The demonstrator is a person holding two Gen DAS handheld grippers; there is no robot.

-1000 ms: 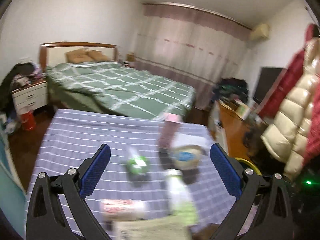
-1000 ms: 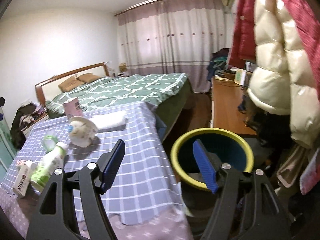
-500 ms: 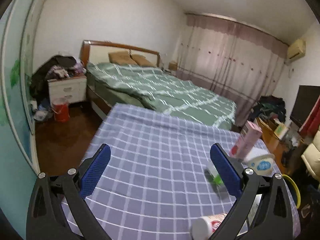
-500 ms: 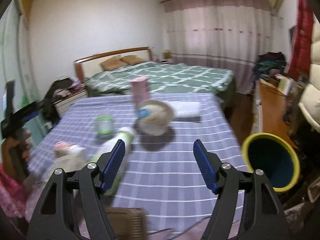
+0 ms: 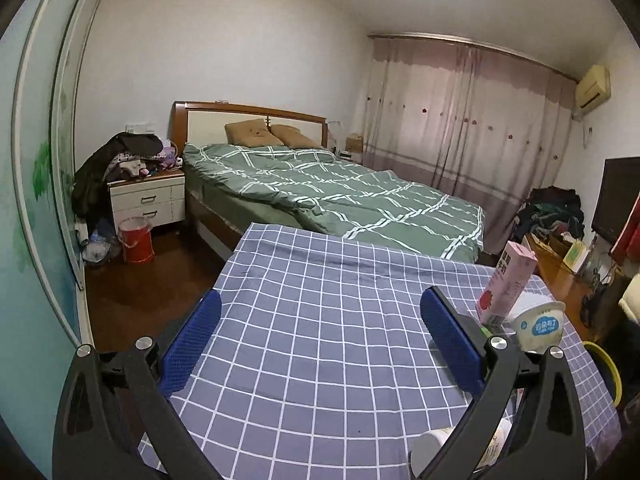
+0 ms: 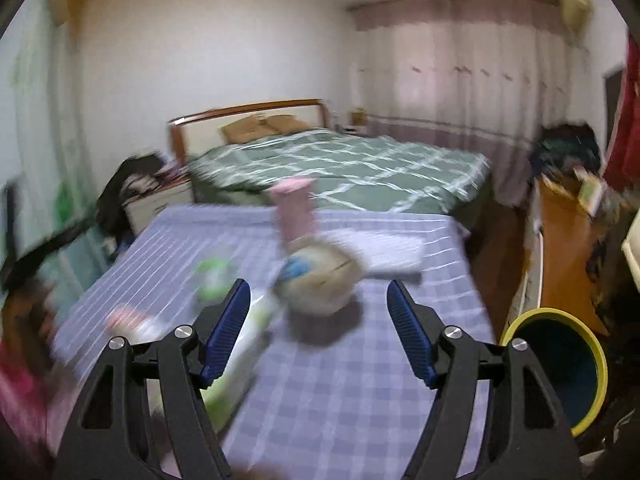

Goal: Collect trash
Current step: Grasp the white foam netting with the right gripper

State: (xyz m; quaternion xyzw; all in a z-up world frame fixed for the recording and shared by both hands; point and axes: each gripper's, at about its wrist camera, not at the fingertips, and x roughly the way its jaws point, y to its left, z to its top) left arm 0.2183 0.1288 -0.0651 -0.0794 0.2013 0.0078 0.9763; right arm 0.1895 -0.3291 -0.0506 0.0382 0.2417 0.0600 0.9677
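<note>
Your left gripper [image 5: 320, 344] hangs wide apart and holds nothing, over a bare stretch of the checked cloth on the bench [image 5: 320, 360]. To its right stand a pink carton [image 5: 506, 284] and, just beside it, a white cup [image 5: 538, 326] with a blue label. Your right gripper [image 6: 319, 328] is also spread wide with nothing in it, its view blurred. Between its fingers lies a tipped cup [image 6: 320, 280], with the pink carton [image 6: 294, 208] behind it and a green-and-white bottle [image 6: 240, 352] by the left finger. The yellow-rimmed bin [image 6: 560, 364] sits on the floor off the bench's right side.
</note>
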